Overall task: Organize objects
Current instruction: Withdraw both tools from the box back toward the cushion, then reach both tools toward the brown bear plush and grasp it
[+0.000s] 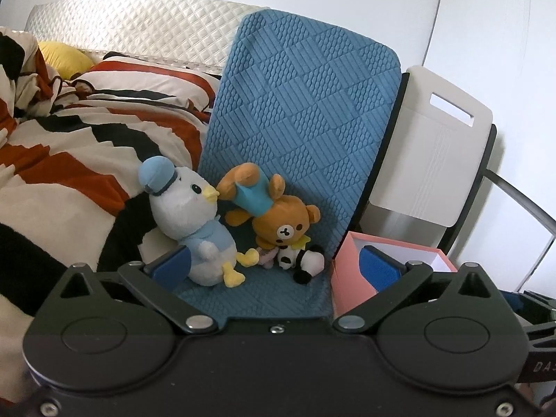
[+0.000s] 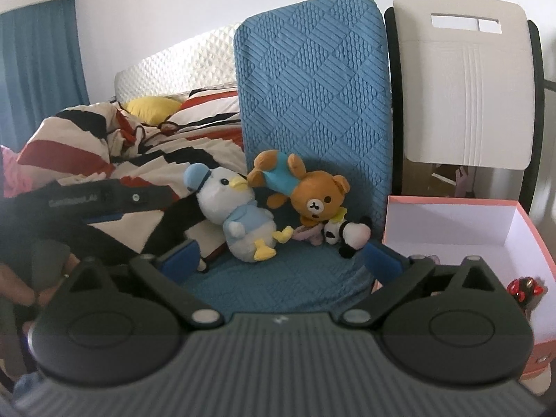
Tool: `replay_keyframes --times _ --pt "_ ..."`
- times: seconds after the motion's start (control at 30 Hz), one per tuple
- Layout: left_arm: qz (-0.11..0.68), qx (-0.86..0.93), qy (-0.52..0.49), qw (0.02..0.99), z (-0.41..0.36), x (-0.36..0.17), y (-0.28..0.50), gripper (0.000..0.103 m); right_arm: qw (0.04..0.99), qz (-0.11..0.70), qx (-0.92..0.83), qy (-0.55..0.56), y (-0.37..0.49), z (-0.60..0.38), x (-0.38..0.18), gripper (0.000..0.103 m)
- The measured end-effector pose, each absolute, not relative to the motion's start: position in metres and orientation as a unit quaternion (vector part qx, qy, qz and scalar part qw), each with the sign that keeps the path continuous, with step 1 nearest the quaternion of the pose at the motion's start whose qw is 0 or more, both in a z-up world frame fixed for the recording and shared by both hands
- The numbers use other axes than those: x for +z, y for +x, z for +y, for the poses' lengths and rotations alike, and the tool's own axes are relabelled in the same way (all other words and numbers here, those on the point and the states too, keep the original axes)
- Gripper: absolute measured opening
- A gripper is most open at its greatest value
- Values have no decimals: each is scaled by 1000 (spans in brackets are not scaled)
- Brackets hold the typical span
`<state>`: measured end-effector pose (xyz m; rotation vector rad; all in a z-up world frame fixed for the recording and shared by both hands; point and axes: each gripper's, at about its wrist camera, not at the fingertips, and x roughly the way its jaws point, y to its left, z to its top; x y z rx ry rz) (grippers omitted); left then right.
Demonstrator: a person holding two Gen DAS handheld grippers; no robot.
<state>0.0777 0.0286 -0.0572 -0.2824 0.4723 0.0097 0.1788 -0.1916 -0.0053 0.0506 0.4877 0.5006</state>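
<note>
Nearest the left wrist camera, the left gripper (image 1: pixel 274 267) stands with its blue-padded fingers (image 1: pixel 172 267) spread wide and nothing between them. The right gripper (image 2: pixel 283 260) is likewise spread apart and empty, its blue pads (image 2: pixel 182 259) low over the seat of a blue chair with a textured, quilted fabric cover (image 1: pixel 302 111).

On that seat, just past the fingertips, sits a white plush duck with a light blue cap and jacket and yellow feet (image 1: pixel 193 215), leaning against the striped bedding. Its beak touches an orange-brown teddy bear in a blue top (image 1: pixel 274 213), which lies upside down against the chair back. Below the bear's head lies a small black-and-white plush panda (image 1: pixel 305 260), touching a small pinkish soft toy (image 1: pixel 267 255) beside the duck's foot.

Just right of the chair stands an open pink cardboard box with a white inside (image 2: pixel 521 222); a small red-and-black figure (image 2: pixel 526 288) shows in its near corner.

Farther back, a cream, black and rust striped duvet (image 1: pixel 69 160) covers the bed on the left, with a yellow pillow (image 1: pixel 62 57) and a white quilted headboard (image 1: pixel 139 24) behind. A white plastic chair back with a slot handle (image 2: pixel 465 80) stands beyond the box.
</note>
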Motion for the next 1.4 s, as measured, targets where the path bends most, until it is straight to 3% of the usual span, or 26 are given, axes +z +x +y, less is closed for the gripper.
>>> replay_keyframes --times 0.17,0.33,0.83,1.4 --pt "245 -1 -139 959 31 -60 89 101 939 242 243 27 187 -190 -6 96" --pt "243 2 -128 961 28 -65 101 101 933 261 248 29 204 -189 -11 83" --pt "256 -19 -105 961 20 -90 171 100 930 264 254 19 266 -174 -23 84" --pt "304 -63 -37 950 1 -166 301 100 908 325 262 41 403 -177 -61 84"
